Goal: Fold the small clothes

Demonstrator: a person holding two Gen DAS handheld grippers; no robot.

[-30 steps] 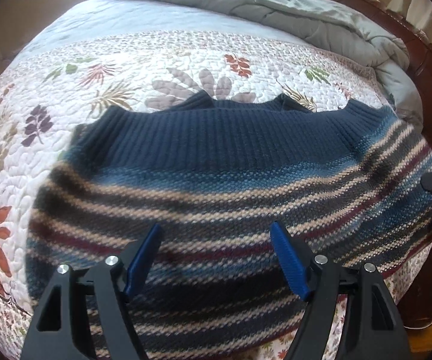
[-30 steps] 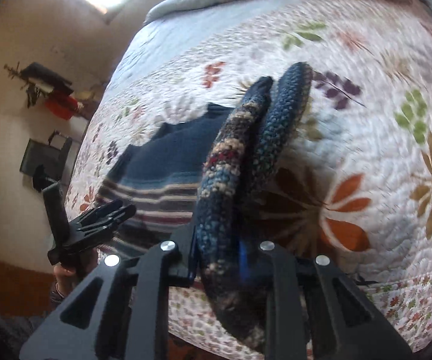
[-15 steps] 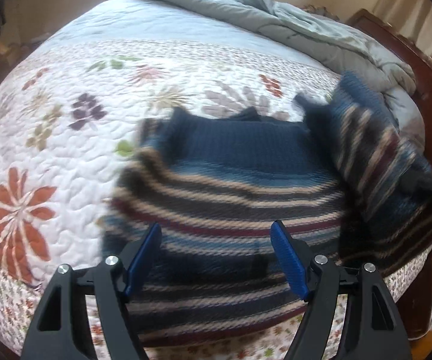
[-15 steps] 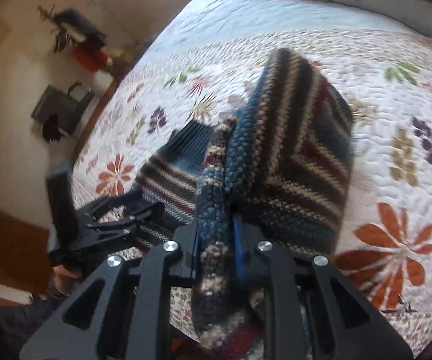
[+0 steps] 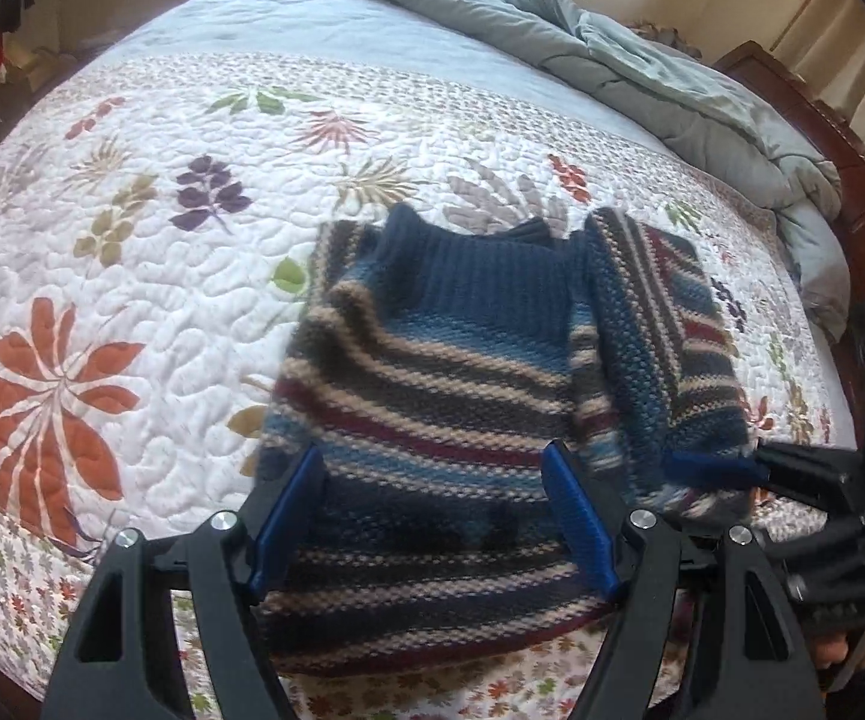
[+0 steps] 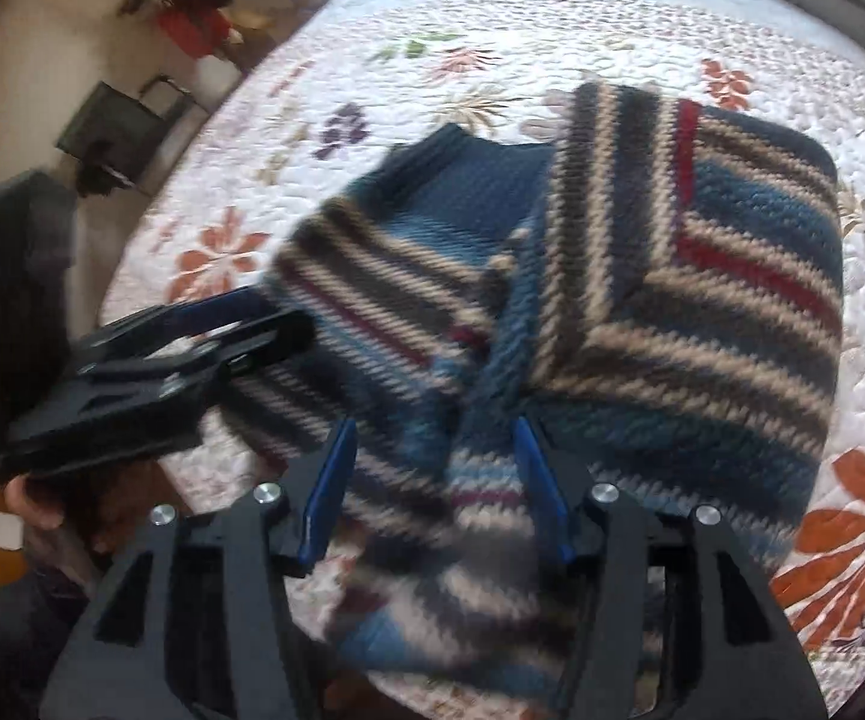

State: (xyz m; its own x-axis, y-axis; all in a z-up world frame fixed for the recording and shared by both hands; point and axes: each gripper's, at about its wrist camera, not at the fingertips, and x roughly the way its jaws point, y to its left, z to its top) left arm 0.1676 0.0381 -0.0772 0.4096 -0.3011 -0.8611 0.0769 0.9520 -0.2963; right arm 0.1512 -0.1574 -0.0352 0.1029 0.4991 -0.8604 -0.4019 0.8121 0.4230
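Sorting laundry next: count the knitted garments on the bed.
1: a navy striped knitted sweater lying on the white floral quilt, near its front edge, one side folded over. Anything beneath it is hidden.

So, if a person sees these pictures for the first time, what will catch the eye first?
First the striped knitted sweater lying near the front edge of the bed, its right side folded over the middle. Next the white quilt under it, with big orange flowers. Then the right gripper, whose jaws have just been opening, with the folded part between them.
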